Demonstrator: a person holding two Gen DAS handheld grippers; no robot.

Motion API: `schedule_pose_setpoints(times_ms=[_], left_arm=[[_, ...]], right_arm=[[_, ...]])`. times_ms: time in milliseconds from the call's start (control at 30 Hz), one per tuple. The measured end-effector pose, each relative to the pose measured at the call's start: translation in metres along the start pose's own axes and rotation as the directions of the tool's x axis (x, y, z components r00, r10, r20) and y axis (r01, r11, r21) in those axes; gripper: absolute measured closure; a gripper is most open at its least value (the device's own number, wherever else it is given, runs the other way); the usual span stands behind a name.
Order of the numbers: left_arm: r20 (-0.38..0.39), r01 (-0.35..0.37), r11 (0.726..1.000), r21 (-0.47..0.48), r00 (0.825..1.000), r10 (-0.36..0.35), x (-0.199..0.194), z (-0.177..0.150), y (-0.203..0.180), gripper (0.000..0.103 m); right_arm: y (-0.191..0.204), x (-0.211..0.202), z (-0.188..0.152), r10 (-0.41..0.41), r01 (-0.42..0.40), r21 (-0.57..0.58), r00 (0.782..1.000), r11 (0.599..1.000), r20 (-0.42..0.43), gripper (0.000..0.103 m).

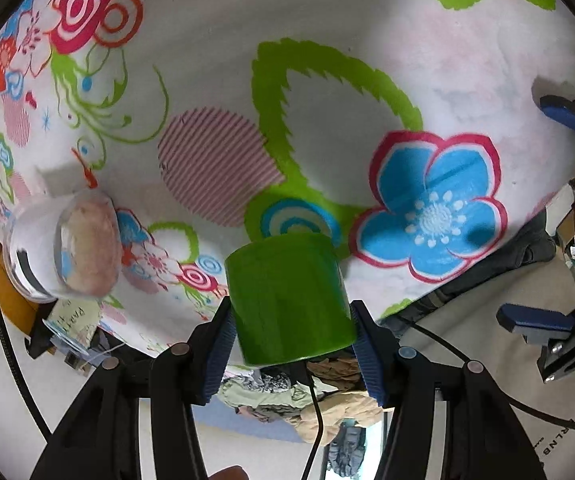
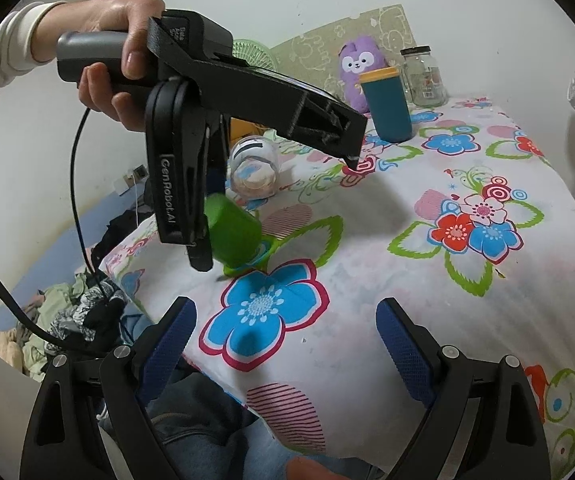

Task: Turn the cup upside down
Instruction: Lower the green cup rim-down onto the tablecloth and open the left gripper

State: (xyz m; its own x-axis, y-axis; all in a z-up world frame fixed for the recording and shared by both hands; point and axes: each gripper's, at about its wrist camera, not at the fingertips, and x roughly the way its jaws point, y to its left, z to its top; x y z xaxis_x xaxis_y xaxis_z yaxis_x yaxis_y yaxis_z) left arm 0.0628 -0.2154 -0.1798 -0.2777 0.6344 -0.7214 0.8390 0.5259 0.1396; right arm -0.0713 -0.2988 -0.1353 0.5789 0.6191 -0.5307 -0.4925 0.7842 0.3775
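My left gripper (image 1: 291, 340) is shut on a green cup (image 1: 289, 300) and holds it over the flowered bedsheet (image 1: 407, 80). The left wrist view is rolled over, so the bed fills its top. In the right wrist view the green cup (image 2: 233, 234) sits tilted in the left gripper (image 2: 203, 236), just above the sheet near the bed's left edge. I cannot see the cup's mouth. My right gripper (image 2: 287, 344) is open and empty, over the bed's near corner; it also shows at the right of the left wrist view (image 1: 559, 216).
A clear glass (image 2: 253, 172) lies on its side on the sheet behind the green cup; it also shows in the left wrist view (image 1: 67, 248). At the bed's far end stand a teal cup (image 2: 387, 106), a glass jar (image 2: 423, 76) and a purple plush toy (image 2: 357, 68). Clothes (image 2: 71, 316) lie on the floor at the left.
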Motion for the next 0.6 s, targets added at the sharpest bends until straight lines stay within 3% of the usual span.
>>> schedule_pose_setpoints(times_ms=[100,367,600], left_arm=[[0.012,-0.023,1.000,0.012,1.000,0.023,-0.002,0.002,-0.001,0.043],[0.069,-0.061,0.998,0.025,0.996,0.059,-0.018,0.000,0.002,0.014],[0.144,-0.061,0.998,0.020,0.988,0.057,-0.035,-0.018,0.005,0.008]], right_arm=[[0.000,0.001,0.001,0.001,-0.001,-0.007,1.000,1.000,-0.001,0.010],[0.004,0.007,0.005,0.002,-0.002,-0.021,1.000,1.000,-0.008,0.010],[0.007,0.007,0.011,-0.015,0.015,-0.029,1.000,0.999,-0.012,0.010]])
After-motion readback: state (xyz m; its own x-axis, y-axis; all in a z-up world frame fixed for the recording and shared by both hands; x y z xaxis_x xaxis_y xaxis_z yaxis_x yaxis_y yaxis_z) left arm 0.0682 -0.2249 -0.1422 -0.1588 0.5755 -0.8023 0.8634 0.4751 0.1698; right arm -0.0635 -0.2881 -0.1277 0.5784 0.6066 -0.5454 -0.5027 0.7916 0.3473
